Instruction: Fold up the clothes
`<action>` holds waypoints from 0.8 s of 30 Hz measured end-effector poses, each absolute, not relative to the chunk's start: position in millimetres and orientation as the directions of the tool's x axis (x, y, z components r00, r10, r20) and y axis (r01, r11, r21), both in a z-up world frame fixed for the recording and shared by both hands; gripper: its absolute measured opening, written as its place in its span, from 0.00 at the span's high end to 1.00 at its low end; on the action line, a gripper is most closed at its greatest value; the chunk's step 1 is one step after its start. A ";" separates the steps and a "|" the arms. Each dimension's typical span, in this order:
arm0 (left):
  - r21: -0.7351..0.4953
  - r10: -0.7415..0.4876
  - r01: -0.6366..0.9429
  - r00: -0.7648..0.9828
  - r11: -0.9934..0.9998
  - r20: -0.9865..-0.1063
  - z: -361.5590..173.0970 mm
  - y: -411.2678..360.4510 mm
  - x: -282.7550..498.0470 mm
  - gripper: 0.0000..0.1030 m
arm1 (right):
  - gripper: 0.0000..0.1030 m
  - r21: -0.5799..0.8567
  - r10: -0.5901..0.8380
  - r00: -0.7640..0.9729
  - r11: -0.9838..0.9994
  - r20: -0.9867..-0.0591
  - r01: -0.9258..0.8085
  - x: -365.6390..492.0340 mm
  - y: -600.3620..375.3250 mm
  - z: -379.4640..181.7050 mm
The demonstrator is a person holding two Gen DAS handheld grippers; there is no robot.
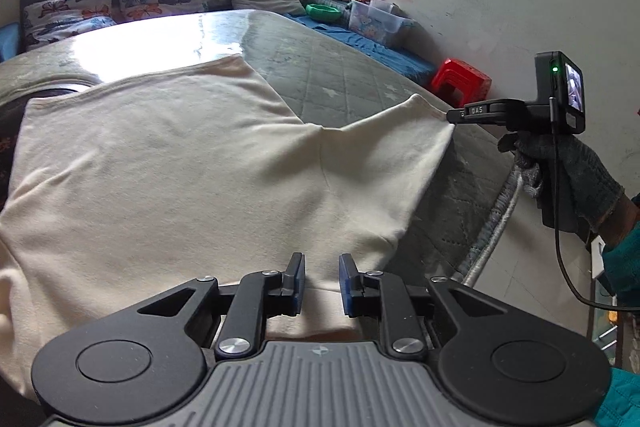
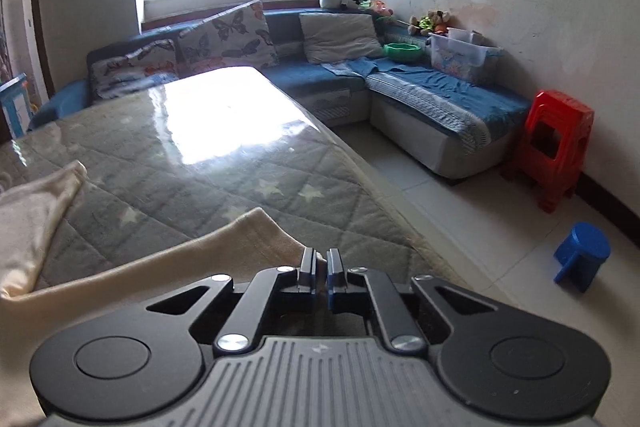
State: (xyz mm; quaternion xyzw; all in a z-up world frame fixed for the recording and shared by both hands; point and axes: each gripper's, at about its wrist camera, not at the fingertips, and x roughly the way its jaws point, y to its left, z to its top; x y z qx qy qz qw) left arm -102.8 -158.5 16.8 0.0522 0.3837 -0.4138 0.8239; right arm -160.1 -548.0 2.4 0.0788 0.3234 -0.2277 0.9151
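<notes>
Garment: one cream shirt (image 1: 168, 163) lies spread over the table (image 1: 360, 83), body mostly flat, near edge hanging toward the person
Sleeve: one sleeve tip (image 1: 424, 115) is drawn out sideways past the table's right edge — taut, lifted off the quilted cover
Right claw (image 2: 321, 267): fingers pressed together on the cream cloth, clamped on the shirt at that sleeve end; a gloved hand (image 1: 568, 171) holds its handle
Left claw (image 1: 322, 283): fingers apart, nothing between them, poised low over the shirt's near hem
Stage: the scene fits a sleeve being pulled out to flatten the shirt as well as one about to be carried across the body; which of the two, the pictures do not settle
Doing it well: keep the sleeve grip firm and the cloth evenly tensioned, move slowly so the body does not slide on the glossy cover, and let the free claw pin or pinch the hem so creases stay straight
Count: one shirt, two claws — one red stool stack (image 2: 556, 143), one blue stool (image 2: 580, 251), two butterfly cushions (image 2: 228, 39)
</notes>
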 end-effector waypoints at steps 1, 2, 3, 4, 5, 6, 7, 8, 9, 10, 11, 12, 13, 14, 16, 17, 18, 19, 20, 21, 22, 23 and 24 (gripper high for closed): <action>-0.227 -0.643 0.726 0.364 0.649 -0.674 17.5 -159.2 -103.2 0.80 | 0.96 -0.007 -0.365 0.684 0.885 -0.632 0.466 -161.1 -548.5 0.4; -0.227 -0.646 0.728 0.365 0.647 -0.670 19.4 -159.4 -102.4 0.80 | 0.96 -0.013 -0.365 0.680 0.886 -0.635 0.464 -161.7 -548.8 -0.8; -0.226 -0.649 0.730 0.366 0.645 -0.667 21.2 -159.5 -101.6 0.80 | 0.95 -0.027 -0.370 0.677 0.887 -0.636 0.460 -160.8 -548.0 1.7; -0.225 -0.651 0.732 0.368 0.643 -0.664 23.1 -159.6 -100.8 0.80 | 0.92 -0.040 -0.375 0.673 0.889 -0.637 0.457 -160.0 -547.1 4.3; -0.224 -0.654 0.734 0.369 0.641 -0.660 24.9 -159.7 -99.9 0.80 | 0.91 -0.052 -0.378 0.672 0.891 -0.637 0.452 -159.2 -546.4 7.3; -0.224 -0.657 0.736 0.370 0.639 -0.657 26.8 -159.9 -99.1 0.79 | 0.91 -0.051 -0.370 0.683 0.897 -0.630 0.440 -158.6 -545.8 12.5; -0.223 -0.660 0.738 0.372 0.637 -0.653 28.6 -160.0 -98.3 0.79 | 0.91 -0.052 -0.362 0.694 0.904 -0.623 0.425 -156.5 -544.0 18.8; -0.222 -0.663 0.741 0.372 0.634 -0.650 30.7 -161.4 -97.2 0.79 | 0.88 -0.053 -0.354 0.705 0.910 -0.615 0.411 -154.3 -542.2 25.0; -0.220 -0.666 0.745 0.372 0.630 -0.647 32.8 -164.1 -96.3 0.79 | 0.87 -0.053 -0.345 0.714 0.916 -0.609 0.397 -152.3 -540.6 30.7; -0.219 -0.670 0.750 0.368 0.624 -0.645 33.8 -167.1 -95.8 0.79 | 0.85 -0.046 -0.329 0.722 0.923 -0.608 0.382 -149.7 -539.2 33.5; -0.220 -0.674 0.756 0.363 0.616 -0.643 34.2 -170.2 -95.3 0.79 | 0.85 -0.028 -0.287 0.740 0.939 -0.609 0.342 -141.6 -534.9 39.3; -0.221 -0.679 0.762 0.356 0.609 -0.642 33.9 -173.4 -95.1 0.79 | 0.85 -0.010 -0.245 0.755 0.954 -0.608 0.301 -133.6 -530.6 45.2; -0.221 -0.681 0.766 0.350 0.603 -0.643 32.7 -176.7 -95.1 0.79 | 0.85 0.007 -0.203 0.769 0.966 -0.607 0.260 -125.4 -526.2 50.7; -0.224 -0.683 0.771 0.342 0.597 -0.645 31.1 -179.6 -95.4 0.79 | 0.85 0.019 -0.168 0.777 0.974 -0.607 0.226 -116.6 -520.9 54.1; -0.231 -0.689 0.778 0.324 0.584 -0.648 27.5 -184.1 -96.4 0.79 | 0.85 0.051 -0.086 0.782 0.988 -0.618 0.149 -95.9 -506.9 57.7; -0.235 -0.691 0.780 0.318 0.580 -0.649 26.0 -185.6 -96.7 0.79 | 0.85 0.066 -0.051 0.782 0.991 -0.621 0.117 -84.6 -500.5 58.2; -0.242 -0.694 0.780 0.311 0.577 -0.649 24.7 -186.3 -96.4 0.79 | 0.85 0.070 -0.024 0.780 0.994 -0.626 0.086 -72.9 -492.3 57.4; -0.252 -0.697 0.778 0.305 0.575 -0.649 23.4 -186.6 -95.9 0.79 | 0.85 0.075 0.004 0.776 0.996 -0.631 0.055 -61.2 -484.0 56.7; -0.259 -0.700 0.778 0.299 0.573 -0.648 22.4 -187.1 -95.4 0.79 | 0.85 0.077 0.030 0.771 0.997 -0.636 0.025 -49.6 -475.7 55.7; -0.265 -0.703 0.778 0.295 0.570 -0.647 21.7 -187.6 -95.0 0.79 | 0.85 0.070 0.048 0.765 0.998 -0.642 -0.004 -38.1 -466.8 53.5; -0.270 -0.706 0.778 0.290 0.567 -0.646 21.2 -188.0 -94.8 0.79 | 0.85 0.064 0.065 0.758 0.997 -0.649 -0.031 -27.2 -458.3 51.2; -0.274 -0.709 0.780 0.285 0.563 -0.645 20.8 -188.4 -94.7 0.79 | 0.85 0.061 0.075 0.753 0.997 -0.654 -0.046 -18.9 -452.0 49.2; -0.278 -0.712 0.781 0.280 0.559 -0.644 20.4 -188.7 -94.6 0.79 | 0.85 0.058 0.085 0.748 0.996 -0.658 -0.061 -10.7 -445.6 47.2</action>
